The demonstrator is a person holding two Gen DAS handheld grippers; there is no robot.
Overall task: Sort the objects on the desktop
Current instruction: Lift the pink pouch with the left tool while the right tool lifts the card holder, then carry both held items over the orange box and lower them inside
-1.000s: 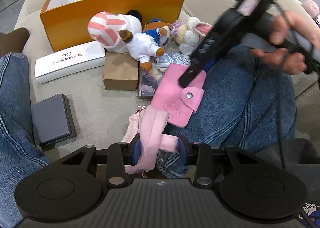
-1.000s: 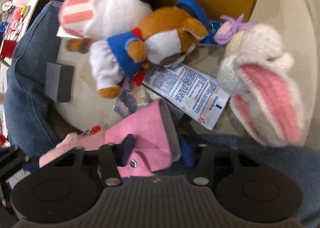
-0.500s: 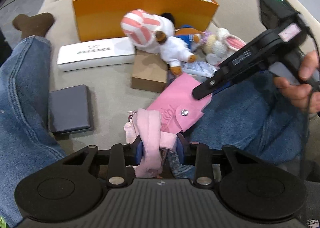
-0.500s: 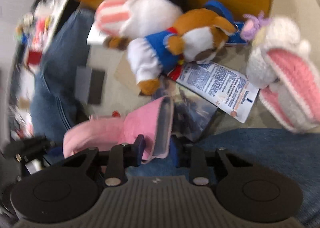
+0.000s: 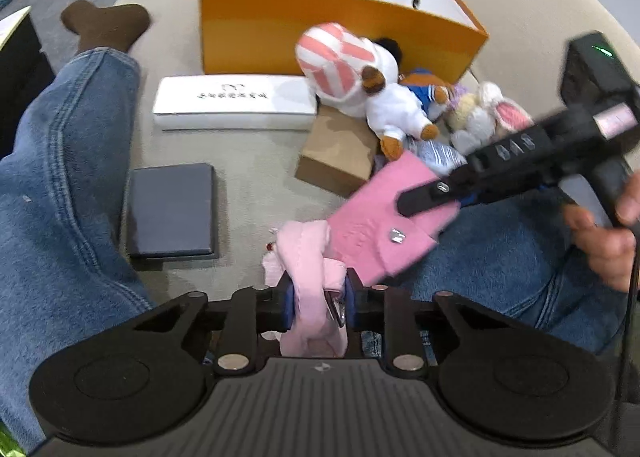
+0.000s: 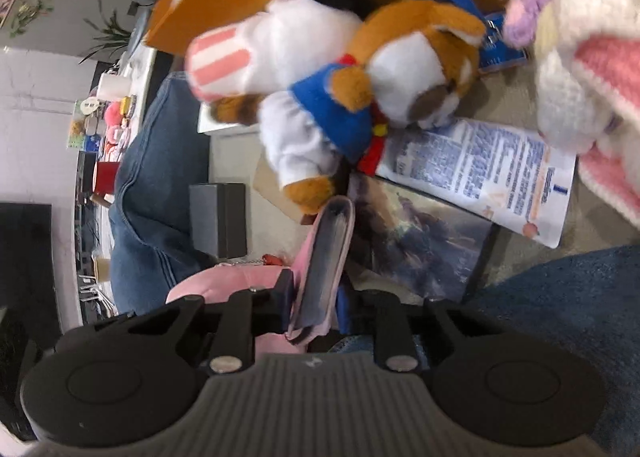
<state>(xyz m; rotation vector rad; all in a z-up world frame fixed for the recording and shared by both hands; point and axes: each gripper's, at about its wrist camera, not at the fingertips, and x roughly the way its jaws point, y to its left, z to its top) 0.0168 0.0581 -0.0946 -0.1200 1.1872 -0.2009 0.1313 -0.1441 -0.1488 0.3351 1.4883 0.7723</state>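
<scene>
Clamping pink pouch (image 6: 320, 257) now, right gripper (image 6: 314, 297) jaws narrowed.

The white packet (image 6: 492, 173) reads "Vaseline"; other print is illegible.

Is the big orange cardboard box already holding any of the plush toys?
No. The orange cardboard box shows only bare white inner walls, while the striped-hat plush toy lies outside against its front.

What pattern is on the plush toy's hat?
Pink and white stripes on the plush toy's hat, clearest in the left wrist view.
</scene>
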